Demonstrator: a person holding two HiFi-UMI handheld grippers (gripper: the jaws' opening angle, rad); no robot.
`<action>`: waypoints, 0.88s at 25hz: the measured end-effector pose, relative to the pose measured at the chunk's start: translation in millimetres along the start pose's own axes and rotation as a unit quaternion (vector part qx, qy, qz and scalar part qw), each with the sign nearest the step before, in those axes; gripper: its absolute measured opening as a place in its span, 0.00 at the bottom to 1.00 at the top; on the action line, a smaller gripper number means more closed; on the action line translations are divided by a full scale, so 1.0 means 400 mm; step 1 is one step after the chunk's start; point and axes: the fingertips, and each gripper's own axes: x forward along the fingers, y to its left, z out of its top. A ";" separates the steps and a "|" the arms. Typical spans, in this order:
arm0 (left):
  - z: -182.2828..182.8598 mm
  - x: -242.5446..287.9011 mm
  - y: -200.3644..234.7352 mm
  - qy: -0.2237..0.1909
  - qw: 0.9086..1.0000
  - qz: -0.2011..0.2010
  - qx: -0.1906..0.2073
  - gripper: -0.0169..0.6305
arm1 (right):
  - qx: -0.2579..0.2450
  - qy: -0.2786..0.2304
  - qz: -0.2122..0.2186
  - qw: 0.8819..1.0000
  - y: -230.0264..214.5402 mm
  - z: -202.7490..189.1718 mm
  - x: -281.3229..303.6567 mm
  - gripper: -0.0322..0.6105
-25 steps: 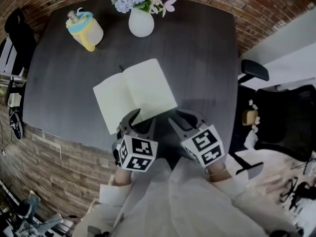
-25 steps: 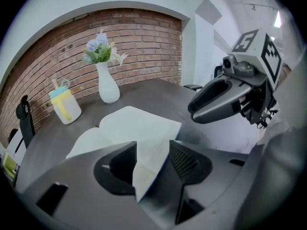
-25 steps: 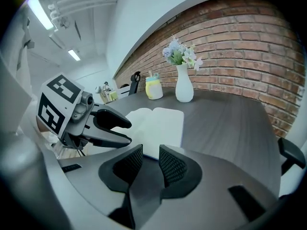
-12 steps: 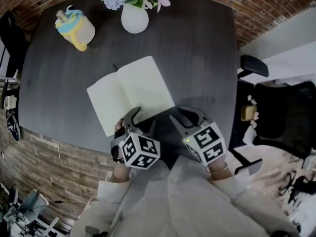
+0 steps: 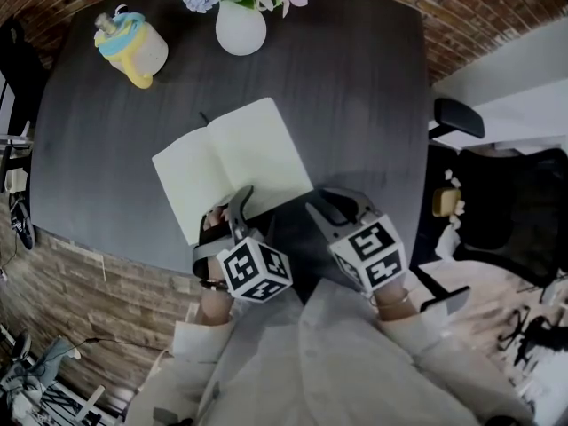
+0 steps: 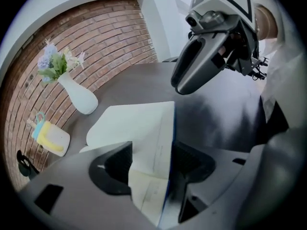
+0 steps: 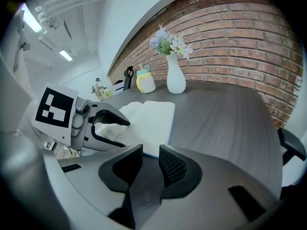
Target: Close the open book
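Though book (image 5: 232,171) lies open, faint print is unreadable.

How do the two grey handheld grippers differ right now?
The left gripper has jaws spread wide, just opened further, with the open white book's near edge between them, unpinched; the right gripper's jaws leave a narrow, empty gap. The left reaches over the page; the right hangs over bare dark table beside the book. Both point downward.
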 end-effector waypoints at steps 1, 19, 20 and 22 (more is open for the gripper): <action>0.001 0.000 0.000 0.001 1.000 0.002 0.007 0.41 | 0.000 0.001 0.000 1.000 -0.001 0.000 0.001 0.21; 0.018 -0.033 -0.002 -0.032 0.999 0.027 0.035 0.15 | 0.034 0.017 0.013 0.999 -0.021 -0.021 0.026 0.26; 0.020 -0.038 -0.001 -0.037 0.998 0.030 0.032 0.15 | 0.042 0.014 0.013 0.999 -0.023 -0.017 0.027 0.27; 0.023 -0.047 0.003 -0.046 0.998 0.035 0.024 0.14 | 0.060 0.006 0.016 0.998 -0.024 -0.005 0.032 0.29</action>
